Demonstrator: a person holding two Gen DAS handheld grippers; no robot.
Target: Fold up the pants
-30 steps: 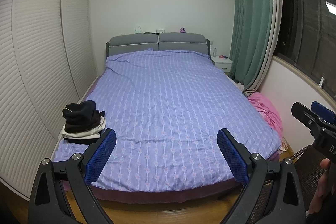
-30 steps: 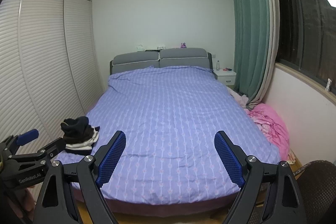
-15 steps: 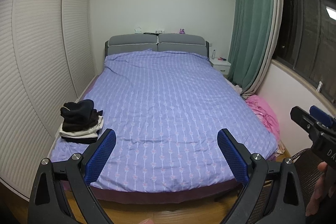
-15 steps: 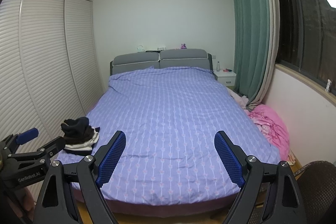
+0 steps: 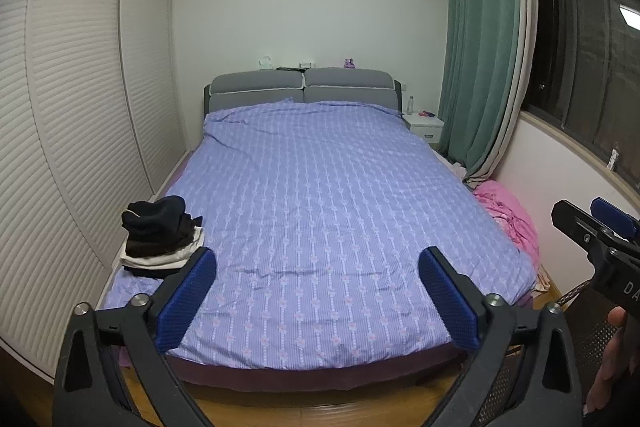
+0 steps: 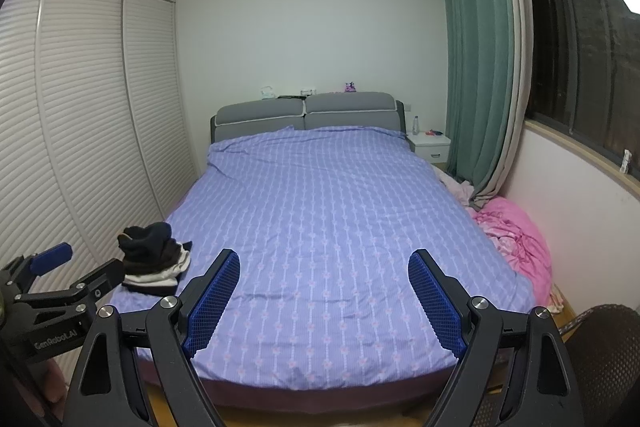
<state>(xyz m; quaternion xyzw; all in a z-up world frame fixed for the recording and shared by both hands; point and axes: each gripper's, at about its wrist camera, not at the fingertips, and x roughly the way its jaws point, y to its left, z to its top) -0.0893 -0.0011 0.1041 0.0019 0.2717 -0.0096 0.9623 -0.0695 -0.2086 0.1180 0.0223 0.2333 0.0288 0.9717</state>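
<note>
Pants cannot be told apart as a single garment; the only clothing on the bed is a stack of folded clothes (image 5: 160, 237), dark pieces on top with a white layer and another dark layer beneath, lying at the lower left of the frame on the near left corner of the bed (image 5: 320, 207).

Nearest the camera in the left wrist view, the left gripper (image 5: 316, 293) fills the bottom of the frame, its two blue-padded fingers (image 5: 186, 297) spread wide apart with nothing between them, held short of the foot of the bed. At the right edge of that frame the right gripper (image 5: 596, 227) juts in, its black body carrying the white letters "DA", the rest cut off by the frame edge.

In the right wrist view the right gripper (image 6: 324, 297) likewise stands with its fingers far apart and holds nothing. At the lower left of this frame the left gripper (image 6: 76, 273) shows from the side, printed "GenRobot.AI" in white on its black body. The stack of folded clothes (image 6: 154, 259) sits just beyond it.

The bed (image 6: 320, 227) carries a purple cover with pale vertical stripes. A pink heap of bedding (image 6: 516, 231) lies on the floor at its right side. Farther back come the grey headboard (image 6: 308, 115), a white nightstand (image 6: 430, 147) and green curtain (image 6: 474, 67) at upper right, and the louvred white wardrobe (image 6: 80, 127) along the left.
</note>
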